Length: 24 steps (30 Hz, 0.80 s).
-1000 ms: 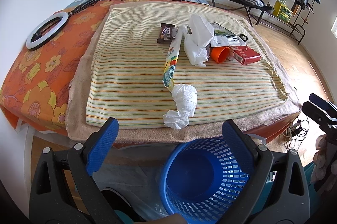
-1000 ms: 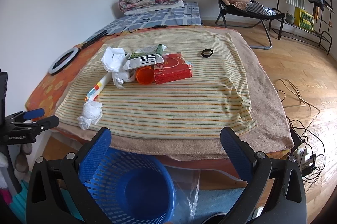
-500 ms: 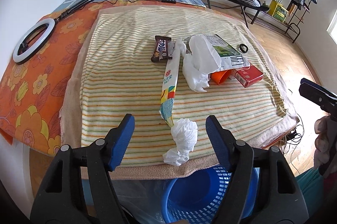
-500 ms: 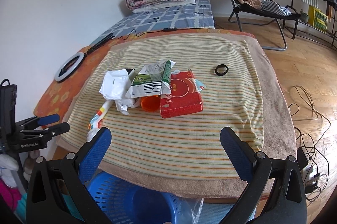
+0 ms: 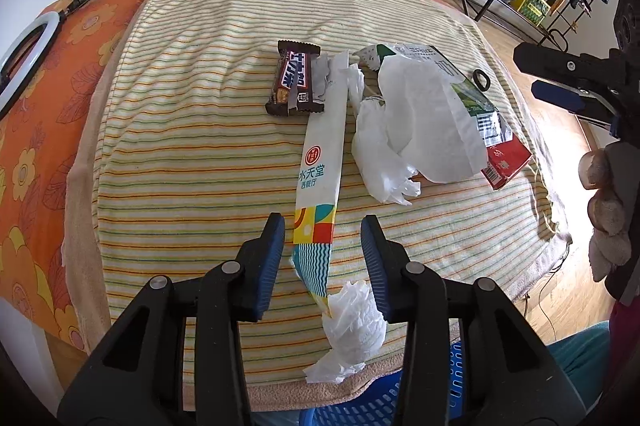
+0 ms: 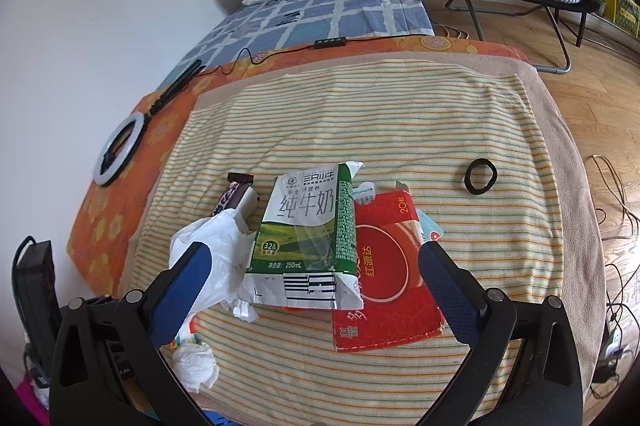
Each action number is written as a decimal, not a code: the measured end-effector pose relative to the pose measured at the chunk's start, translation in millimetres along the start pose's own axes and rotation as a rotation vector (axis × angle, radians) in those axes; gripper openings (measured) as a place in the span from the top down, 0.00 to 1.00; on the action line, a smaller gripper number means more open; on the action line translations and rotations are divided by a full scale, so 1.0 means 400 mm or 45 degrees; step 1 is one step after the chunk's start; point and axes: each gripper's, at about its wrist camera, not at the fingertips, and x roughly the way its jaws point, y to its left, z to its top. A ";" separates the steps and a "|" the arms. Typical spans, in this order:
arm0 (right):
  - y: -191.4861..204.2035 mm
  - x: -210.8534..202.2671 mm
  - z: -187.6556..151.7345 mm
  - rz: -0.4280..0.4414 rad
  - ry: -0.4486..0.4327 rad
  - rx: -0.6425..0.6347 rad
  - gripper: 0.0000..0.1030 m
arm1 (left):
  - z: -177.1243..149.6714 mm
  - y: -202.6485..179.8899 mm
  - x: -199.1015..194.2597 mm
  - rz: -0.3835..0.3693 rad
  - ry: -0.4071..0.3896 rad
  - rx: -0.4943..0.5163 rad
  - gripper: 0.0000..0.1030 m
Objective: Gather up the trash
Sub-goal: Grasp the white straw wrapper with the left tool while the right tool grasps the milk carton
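1. Two hand-held grippers work over one heap of rubbish on the striped cloth [image 5: 192, 130], each aimed at its own piece, which looks like a way to clear the bed faster.
2. The left gripper [image 5: 323, 226] has just been closing and now stands at a narrow gap, pads not pressing on anything. The long paper sleeve [image 5: 318, 182] runs up between the jaws and ahead of them, so I judge it to be the target. The narrowed gap suits so thin a strip.
3. The crumpled tissue [image 5: 352, 326] lies below the right-hand jaw, touching the sleeve's lower tip. The chocolate bar wrapper [image 5: 296, 84] sits further ahead, slightly left.
4. The right gripper [image 6: 316, 266] stands wide, with nothing pinched. The flattened milk carton [image 6: 308, 238] lies between its jaws, overlapping the red box [image 6: 384, 290] toward the right-hand jaw. That wide spread fits the carton's breadth.
5. The white plastic bag [image 6: 208, 246] bunches by the right gripper's left-hand jaw, and a black hair tie [image 6: 481, 176] lies well ahead to the right.
6. The blue basket [image 5: 380, 402] sits below the left gripper at the bed's edge, close for dropping each piece.
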 end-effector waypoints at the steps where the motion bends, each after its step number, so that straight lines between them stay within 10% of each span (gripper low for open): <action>1: 0.001 0.017 0.008 -0.004 0.012 0.012 0.00 | 0.005 0.004 0.007 -0.004 0.007 -0.004 0.61; 24: 0.058 0.242 0.041 -0.173 0.176 -0.059 0.01 | 0.068 0.059 0.061 0.063 0.020 -0.048 0.87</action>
